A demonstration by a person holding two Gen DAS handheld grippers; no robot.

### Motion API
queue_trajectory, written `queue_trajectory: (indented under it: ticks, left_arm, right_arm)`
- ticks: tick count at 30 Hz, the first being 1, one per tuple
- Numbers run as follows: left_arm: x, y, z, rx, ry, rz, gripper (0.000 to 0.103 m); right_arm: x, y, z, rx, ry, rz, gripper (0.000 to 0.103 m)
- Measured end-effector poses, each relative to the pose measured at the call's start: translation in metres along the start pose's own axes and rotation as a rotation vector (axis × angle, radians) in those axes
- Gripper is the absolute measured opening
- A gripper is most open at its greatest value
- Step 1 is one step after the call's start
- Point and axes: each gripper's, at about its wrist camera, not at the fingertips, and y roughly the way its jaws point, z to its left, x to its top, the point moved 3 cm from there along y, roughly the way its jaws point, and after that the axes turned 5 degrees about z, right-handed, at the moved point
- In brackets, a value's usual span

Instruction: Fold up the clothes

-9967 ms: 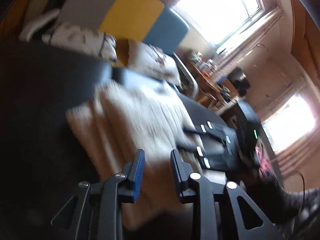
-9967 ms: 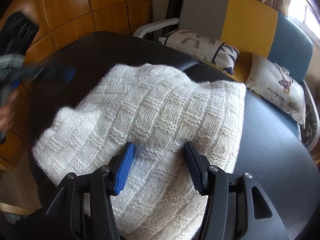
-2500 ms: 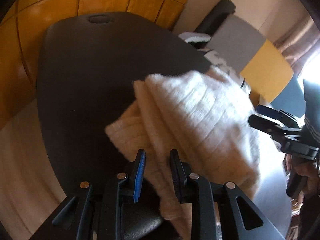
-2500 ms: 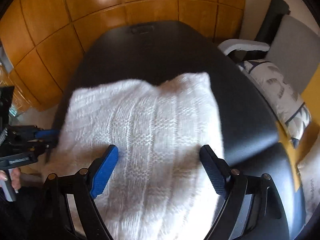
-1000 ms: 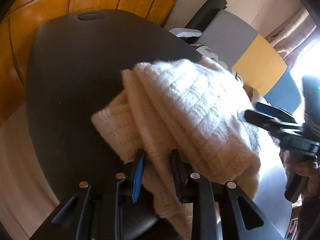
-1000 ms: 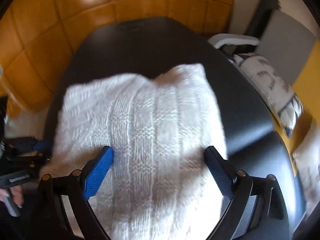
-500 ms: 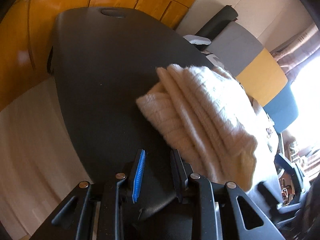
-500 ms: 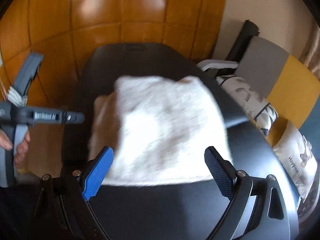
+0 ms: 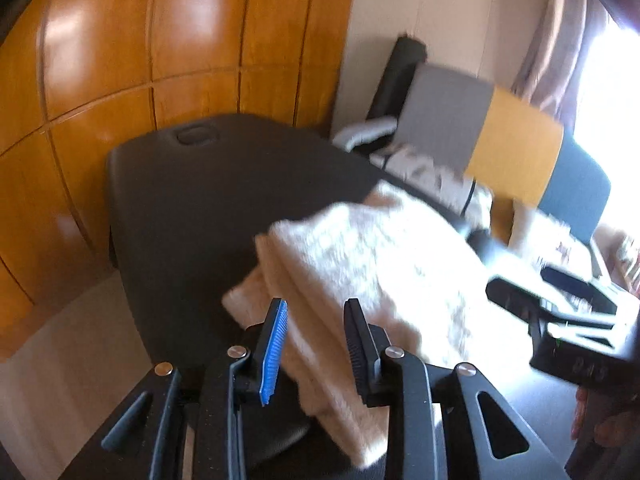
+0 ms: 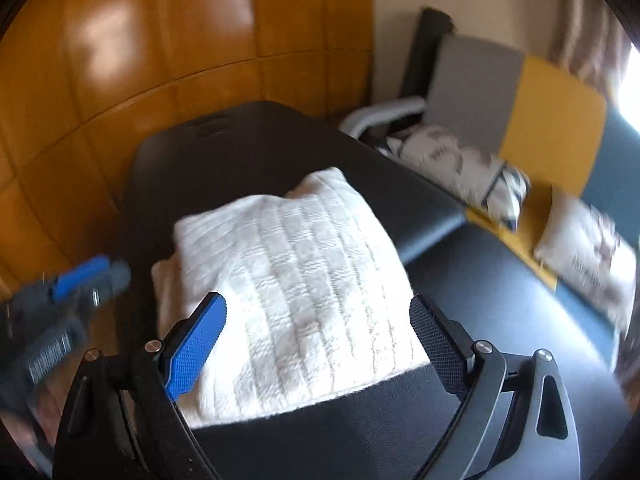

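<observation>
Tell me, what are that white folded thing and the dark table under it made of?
The white sweater looks like a thick, fuzzy knit, probably wool or acrylic yarn: raised ribs and blocks show across it. The black table looks like moulded plastic with a matte finish: rounded corners and a recessed grip at its far end.

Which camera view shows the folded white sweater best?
The right wrist view: the sweater lies whole and fairly sharp on the black table, its knit pattern visible. The left wrist view shows it from the side, blurred, its stacked layers partly behind the left gripper.
</observation>
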Motion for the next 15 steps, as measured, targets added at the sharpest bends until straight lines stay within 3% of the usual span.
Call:
queue_trajectory:
  ticks: [2, 4, 9, 13, 15]
  left_arm:
    - [-0.005, -0.003, 0.001, 0.056, 0.004, 0.019, 0.029]
    - [-0.004, -0.008, 0.002, 0.119, 0.018, 0.009, 0.029]
    - [-0.002, -0.048, 0.005, 0.243, 0.070, -0.117, 0.030]
    - [0.011, -0.078, 0.011, 0.250, 0.067, -0.209, 0.030]
    - [0.018, -0.081, 0.015, 0.218, 0.057, -0.204, 0.030]
  right_arm:
    - [-0.005, 0.001, 0.001, -0.022, 0.009, -0.008, 0.099]
    - [-0.012, -0.008, 0.005, 0.022, 0.034, -0.031, 0.099]
    - [-0.016, -0.035, 0.029, 0.054, 0.026, -0.091, 0.099]
    - [-0.019, -0.051, 0.040, -0.019, 0.007, -0.110, 0.099]
    - [-0.020, -0.060, 0.044, -0.072, 0.003, -0.126, 0.099]
